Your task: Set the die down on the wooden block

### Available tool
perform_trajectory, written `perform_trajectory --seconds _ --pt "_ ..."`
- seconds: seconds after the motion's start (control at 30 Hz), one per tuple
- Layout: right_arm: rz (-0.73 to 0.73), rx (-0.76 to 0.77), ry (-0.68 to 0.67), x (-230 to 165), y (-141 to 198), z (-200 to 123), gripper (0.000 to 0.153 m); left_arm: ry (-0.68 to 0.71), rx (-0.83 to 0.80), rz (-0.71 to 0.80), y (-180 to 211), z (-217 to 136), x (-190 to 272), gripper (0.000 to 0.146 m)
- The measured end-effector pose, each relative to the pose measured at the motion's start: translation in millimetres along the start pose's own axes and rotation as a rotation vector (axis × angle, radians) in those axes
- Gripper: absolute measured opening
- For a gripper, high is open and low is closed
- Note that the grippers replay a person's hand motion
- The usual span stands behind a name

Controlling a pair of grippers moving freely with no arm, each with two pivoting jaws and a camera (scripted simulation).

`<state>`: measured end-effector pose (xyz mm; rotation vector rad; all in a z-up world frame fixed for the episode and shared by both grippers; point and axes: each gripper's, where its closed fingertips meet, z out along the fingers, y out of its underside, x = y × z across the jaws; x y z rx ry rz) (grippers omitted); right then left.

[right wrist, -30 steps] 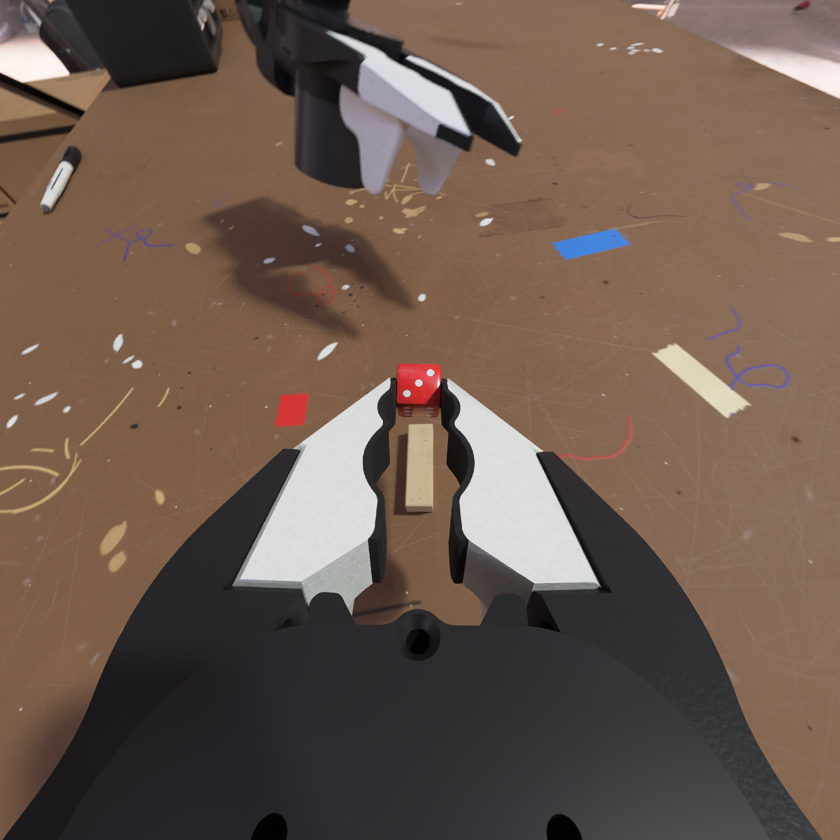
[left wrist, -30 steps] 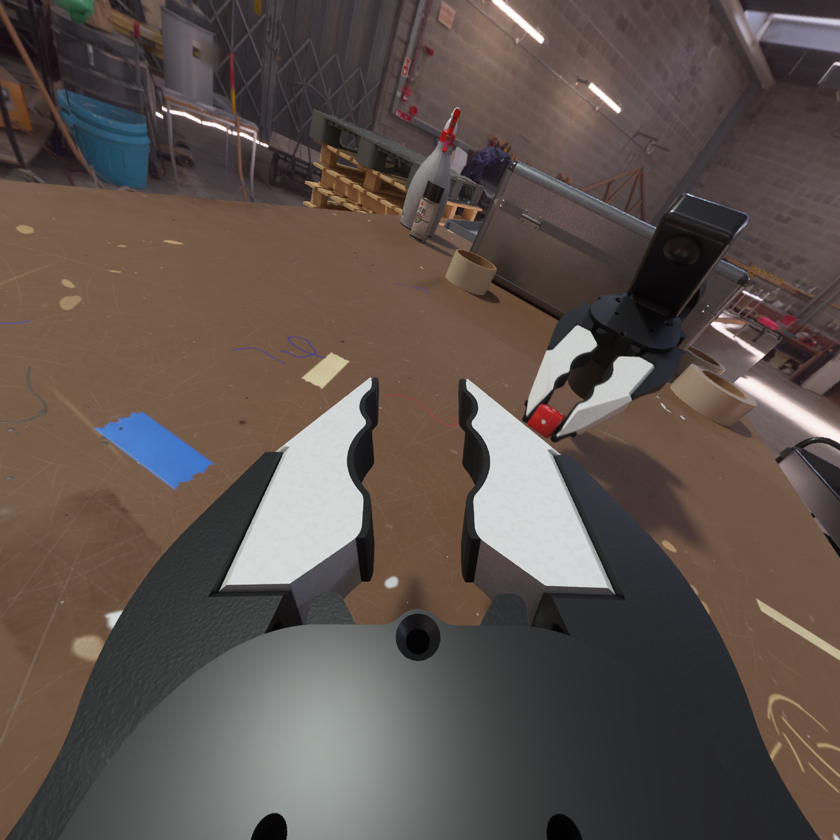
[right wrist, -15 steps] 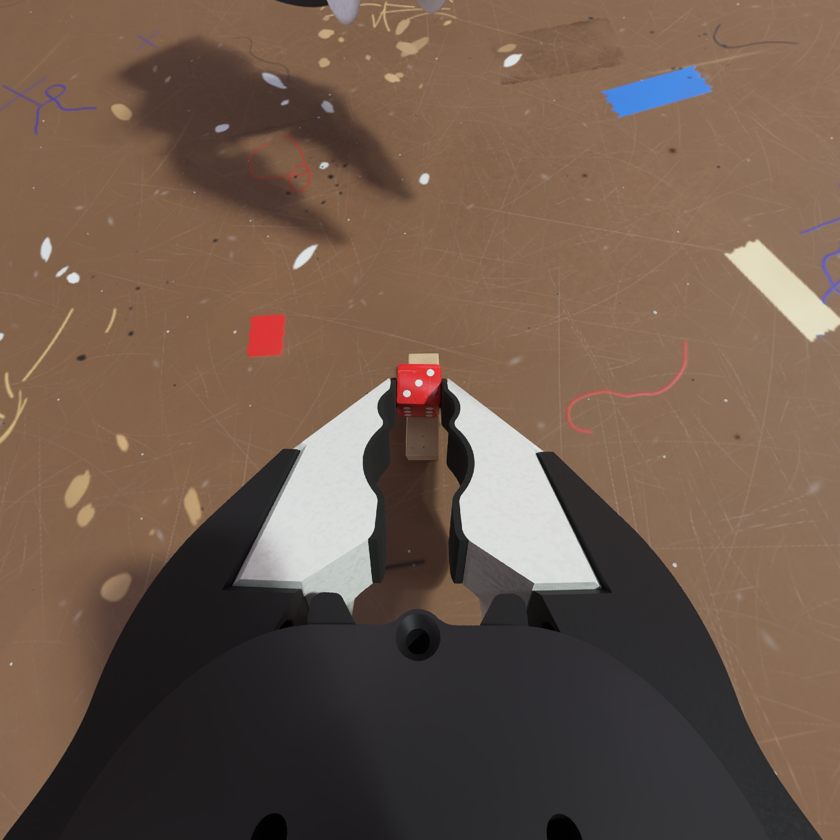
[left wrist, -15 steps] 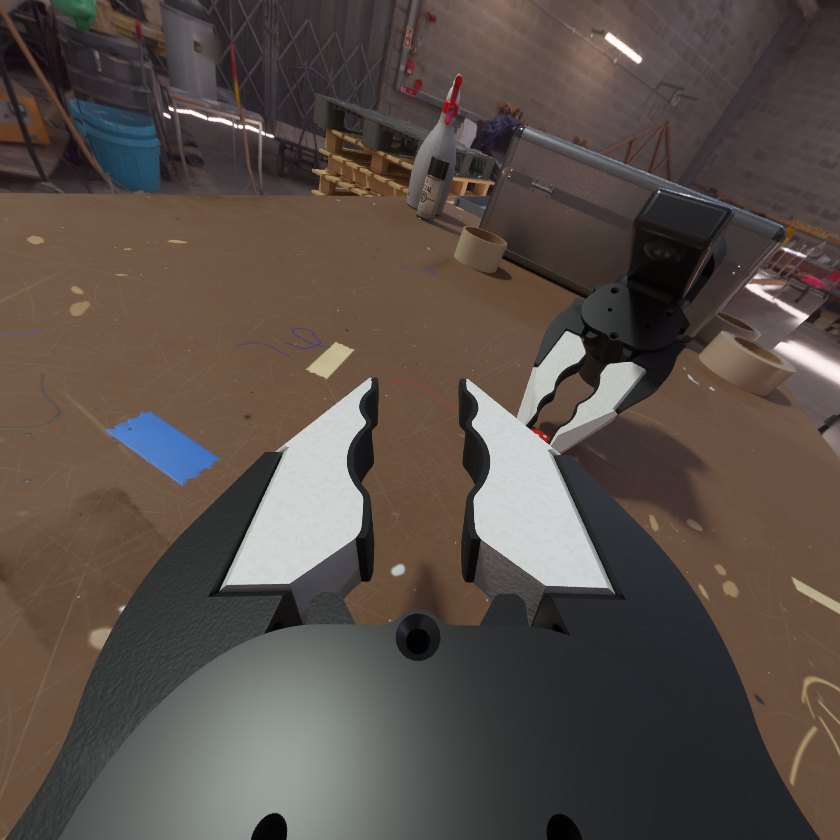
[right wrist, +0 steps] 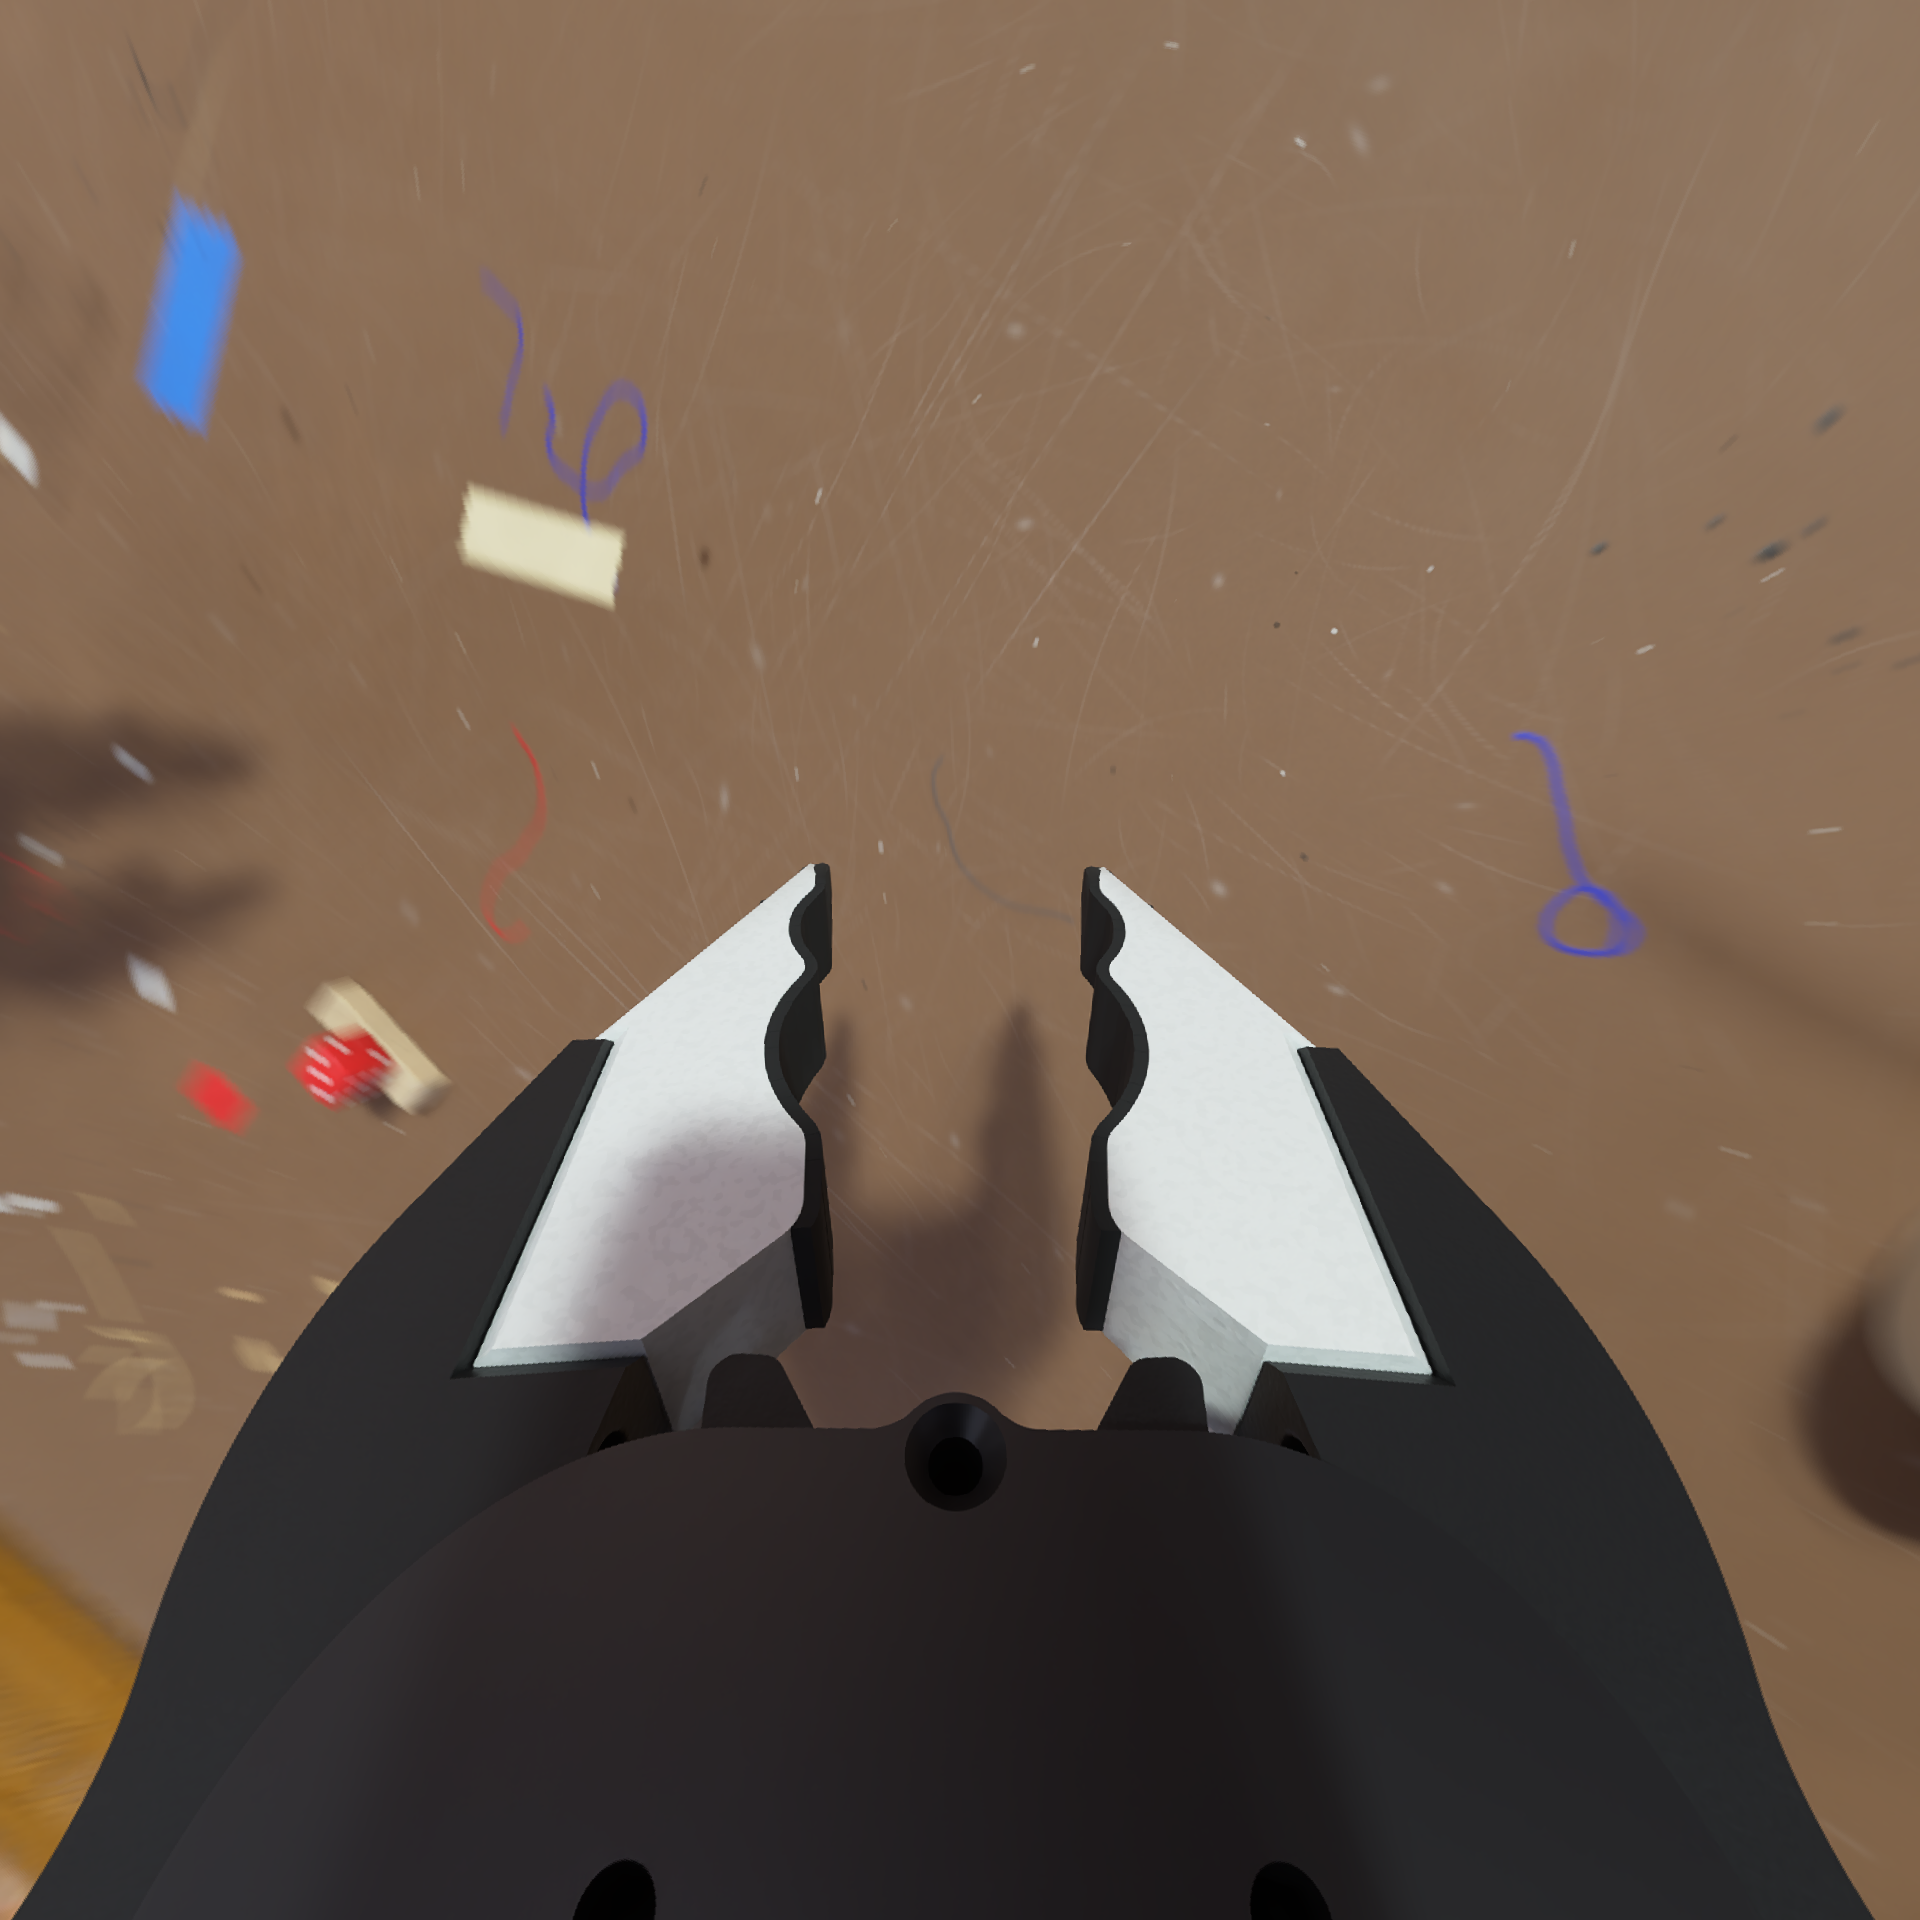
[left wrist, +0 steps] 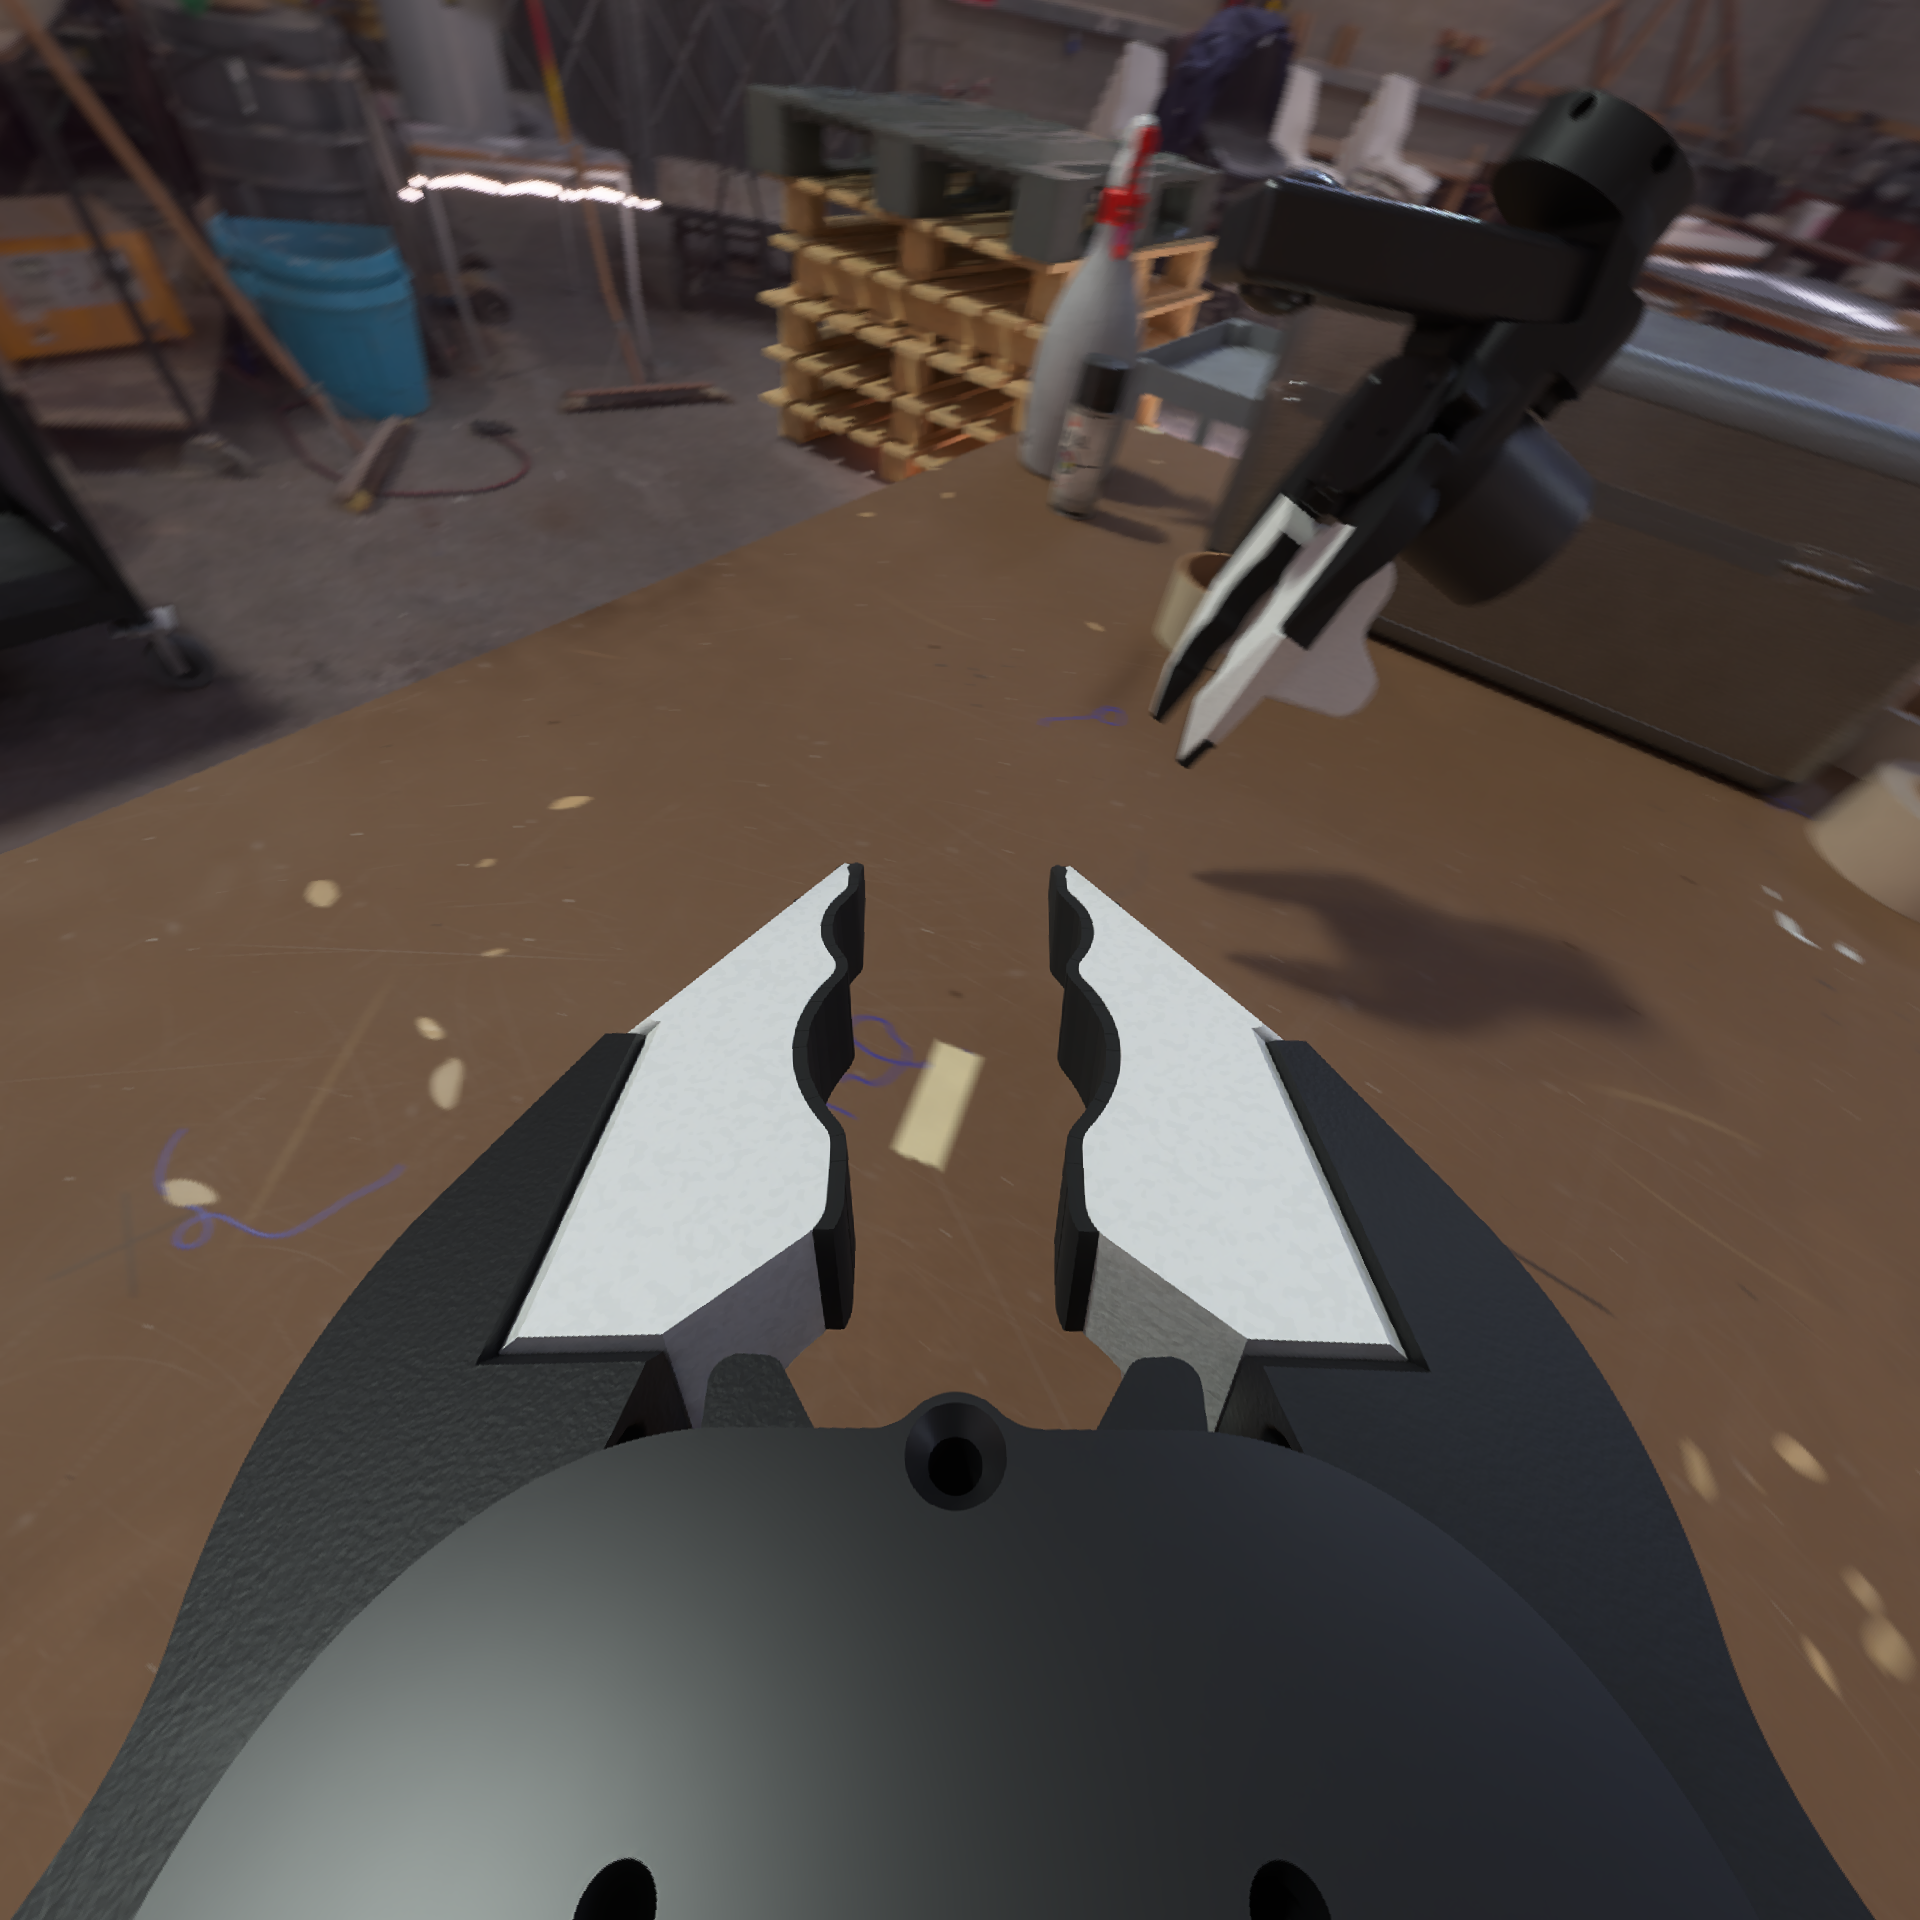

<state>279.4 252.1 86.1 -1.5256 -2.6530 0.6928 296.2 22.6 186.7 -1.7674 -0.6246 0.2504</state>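
Note:
In the right wrist view a small red die (right wrist: 338, 1070) rests on a pale wooden block (right wrist: 390, 1049) on the brown table, low at the left; blur hides the exact contact. My right gripper (right wrist: 956, 873) is open and empty, well to the right of the die and above the table. It also shows in the left wrist view (left wrist: 1184, 727), raised in the air at the upper right. My left gripper (left wrist: 956, 868) is open and empty over the table. The die and block are out of the left wrist view.
A white spray bottle (left wrist: 1081, 312), a spray can (left wrist: 1081, 447), a tape roll (left wrist: 1184, 592) and a grey case (left wrist: 1714, 540) stand at the table's far side. Another tape roll (left wrist: 1870, 842) is at the right. The table edge (left wrist: 416, 686) runs far left.
My right gripper has opened, let go of the die and lifted away to the right; the die stays at the block. My left gripper's view has swung to another part of the table.

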Motion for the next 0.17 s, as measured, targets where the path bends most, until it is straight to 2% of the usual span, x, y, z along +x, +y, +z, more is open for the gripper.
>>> perform_trajectory --seconds 0.07,0.17 --pt "0.199 0.04 -0.113 19 -13 14 0.048 -0.06 -0.018 -0.052 0 21 -32 0.035" --pt "0.328 0.098 -0.004 51 -4 34 0.045 -0.066 0.023 -0.195 15 32 -55 0.035"
